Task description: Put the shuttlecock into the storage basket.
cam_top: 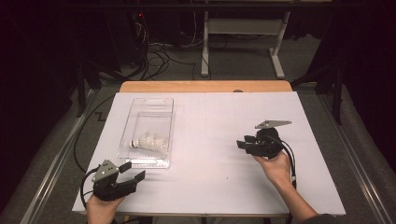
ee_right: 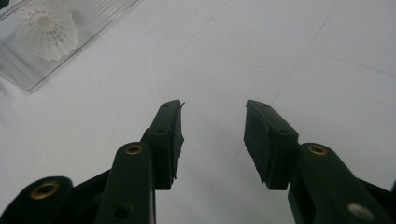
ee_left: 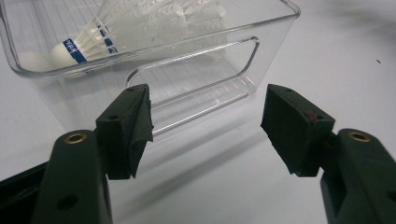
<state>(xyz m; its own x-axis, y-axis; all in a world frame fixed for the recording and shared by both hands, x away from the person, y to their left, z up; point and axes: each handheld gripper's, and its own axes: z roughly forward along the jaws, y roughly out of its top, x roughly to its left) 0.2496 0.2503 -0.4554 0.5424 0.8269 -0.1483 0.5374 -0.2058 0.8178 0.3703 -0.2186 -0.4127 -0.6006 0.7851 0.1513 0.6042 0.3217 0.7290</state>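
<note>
A dim room around a brightly lit white surface (cam_top: pixel 219 140)

The surface lay over a wooden top whose far edge (cam_top: pixel 205 86) showed as a tan strip. Grey carpet floor (cam_top: pixel 243 58) spread beyond, with a tangle of cables (cam_top: pixel 156 58) and the white legs of another desk (cam_top: pixel 275 51); black curtains (cam_top: pixel 37 70) closed both sides.

Open table beside the bin

Ahead of the left gripper (cam_top: pixel 131 171) stands the clear ribbed plastic bin (ee_left: pixel 275 28), its near wall just beyond the parted jaws; between and ahead of the right gripper (ee_right: pixel 212 135) jaws lies bare white tabletop (ee_right: pixel 299 84).
</note>
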